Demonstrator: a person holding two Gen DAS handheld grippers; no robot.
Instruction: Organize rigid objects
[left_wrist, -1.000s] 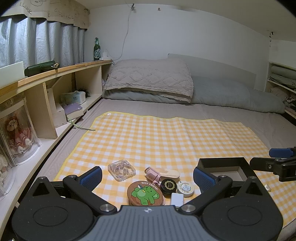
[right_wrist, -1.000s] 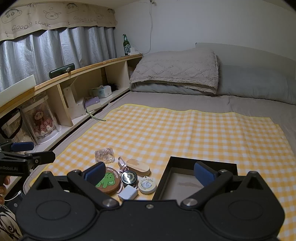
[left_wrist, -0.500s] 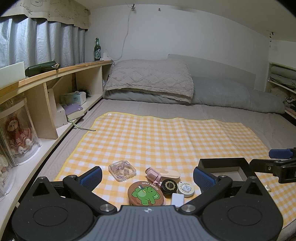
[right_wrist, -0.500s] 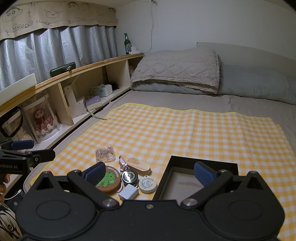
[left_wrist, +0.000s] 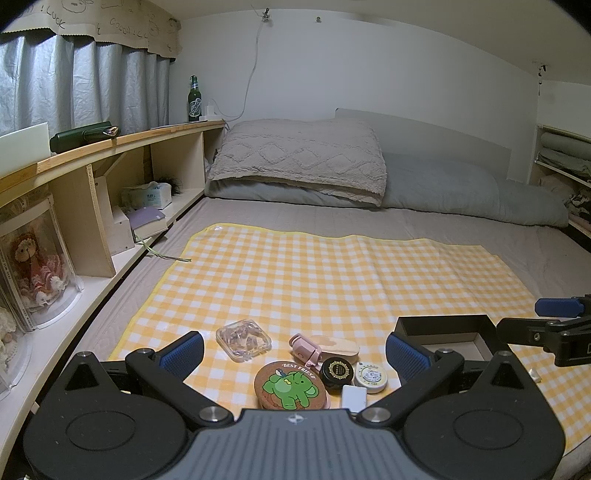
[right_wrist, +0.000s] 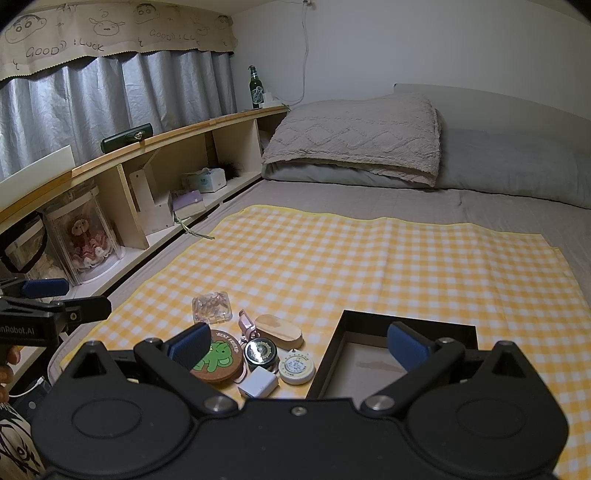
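Observation:
On the yellow checked cloth (left_wrist: 332, 273) lies a cluster of small items: a clear plastic case (left_wrist: 243, 339), a cork coaster with a green elephant (left_wrist: 291, 386), a pink clip (left_wrist: 304, 348), a wooden oval block (left_wrist: 338, 344), a black round tin (left_wrist: 335, 373), a white round tape measure (left_wrist: 370, 376) and a white charger (left_wrist: 354, 398). A black open box (right_wrist: 391, 354) with a pale floor sits to their right. My left gripper (left_wrist: 293, 350) hovers open above the cluster. My right gripper (right_wrist: 297, 345) is open too, over the box's left edge; both hold nothing.
A wooden shelf unit (left_wrist: 92, 192) runs along the left with a doll in a clear case (left_wrist: 35, 266), a tissue box and a green bottle (left_wrist: 194, 99). Pillows (left_wrist: 299, 158) lie at the bed's head. A hand (right_wrist: 7, 363) holds the left tool.
Both views drifted slightly; the items shifted a little in frame. Both grippers stayed open and nothing was picked up.

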